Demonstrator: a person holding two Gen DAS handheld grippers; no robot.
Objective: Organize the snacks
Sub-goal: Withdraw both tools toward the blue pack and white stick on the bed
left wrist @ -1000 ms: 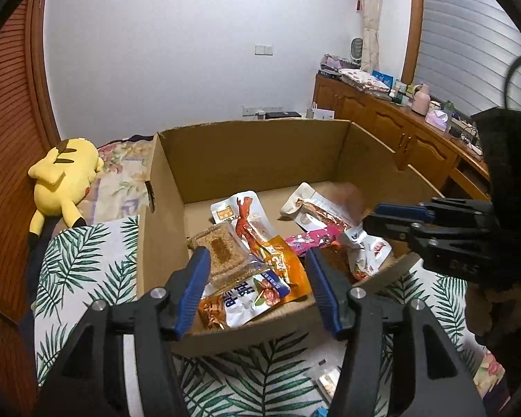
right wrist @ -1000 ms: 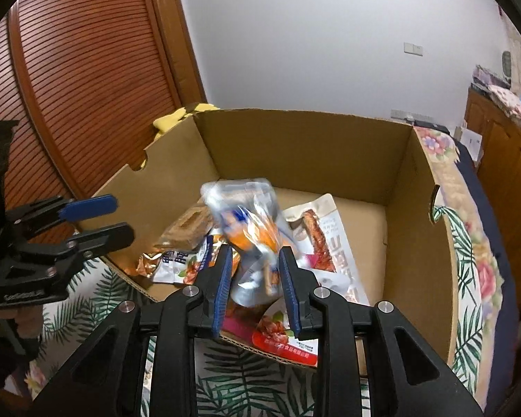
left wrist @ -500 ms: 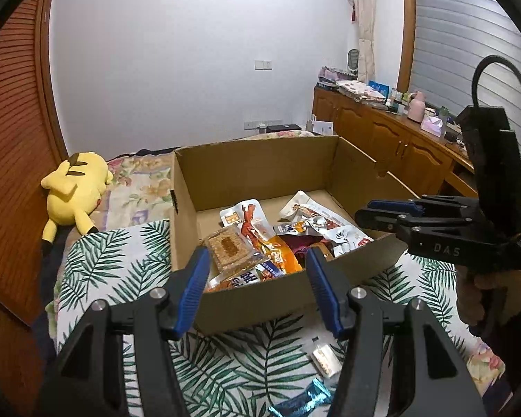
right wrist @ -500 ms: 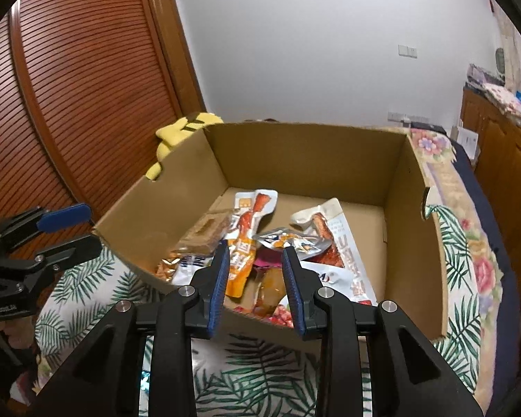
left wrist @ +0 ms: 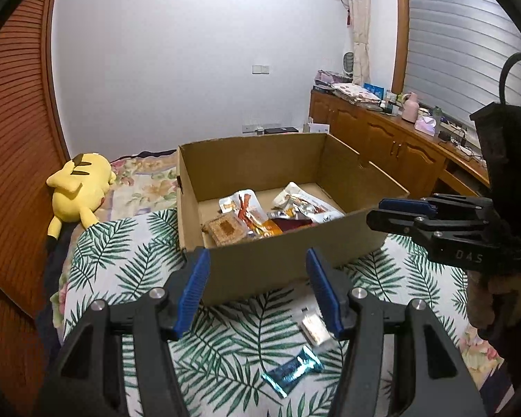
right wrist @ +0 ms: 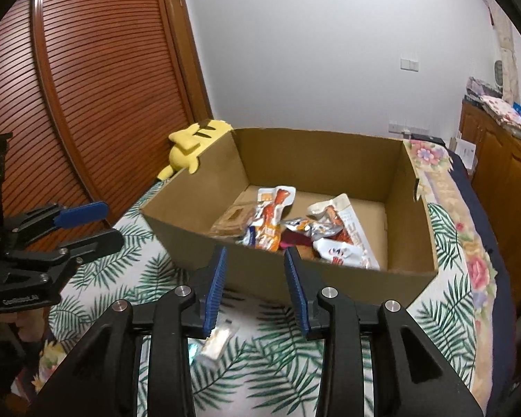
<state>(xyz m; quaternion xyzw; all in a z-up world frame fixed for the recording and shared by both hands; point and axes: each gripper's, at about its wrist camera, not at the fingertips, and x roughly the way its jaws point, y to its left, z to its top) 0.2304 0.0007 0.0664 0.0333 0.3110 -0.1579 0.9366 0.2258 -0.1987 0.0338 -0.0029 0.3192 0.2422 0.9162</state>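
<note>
Bedroom setting: a palm-leaf bedspread (left wrist: 128, 264) carries an open cardboard box (left wrist: 260, 267) holding a heap of snack packets (right wrist: 288, 229). Left gripper (left wrist: 257, 288) hangs short of the box's near wall, jaws released and empty; the packets lie beyond and above the jaw gap. A blue wrapped bar (left wrist: 291, 375) and a small pale packet (left wrist: 314, 326) lie on the spread below its jaws. Right gripper (right wrist: 257, 288) has just been opening its jaws, nothing between them; the pale packet sits by its left fingertip. A yellow plush toy (left wrist: 76, 187) lies beyond the box.
</note>
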